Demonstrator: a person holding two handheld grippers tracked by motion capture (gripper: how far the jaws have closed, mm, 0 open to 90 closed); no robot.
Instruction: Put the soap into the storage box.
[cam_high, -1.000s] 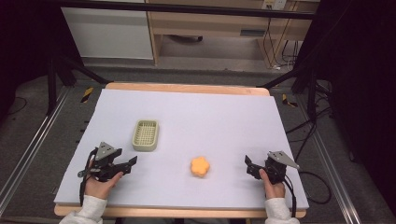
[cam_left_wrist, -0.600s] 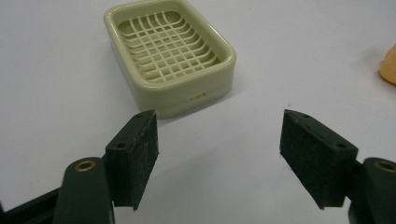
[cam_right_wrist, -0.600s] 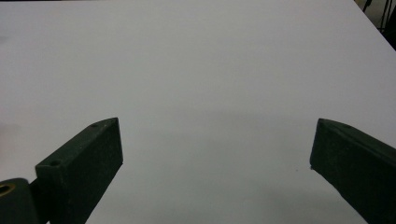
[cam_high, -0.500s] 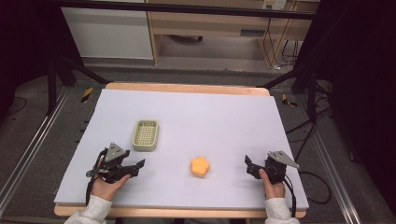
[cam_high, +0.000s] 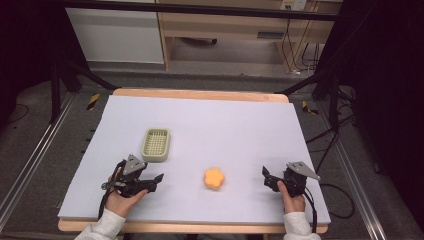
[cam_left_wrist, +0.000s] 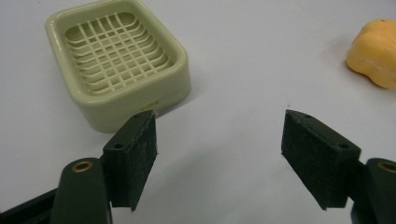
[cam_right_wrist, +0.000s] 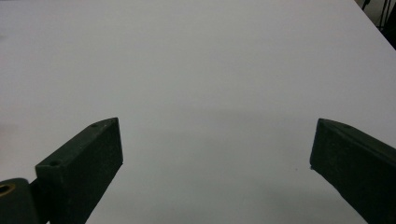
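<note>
Left fingers (cam_left_wrist: 135, 154), just opening, grasp nothing; soap (cam_left_wrist: 376, 51) lies ahead, rightward, apart

You have a pale green soap dish (cam_high: 155, 145) with a slatted grid, lying flat and empty; your orange flower-shaped soap (cam_high: 214, 178) rests apart, to its right.

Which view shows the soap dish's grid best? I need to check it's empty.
The left gripper view: the soap dish sits close, its grid bare and empty. The high view shows the dish small, beside the left gripper.
</note>
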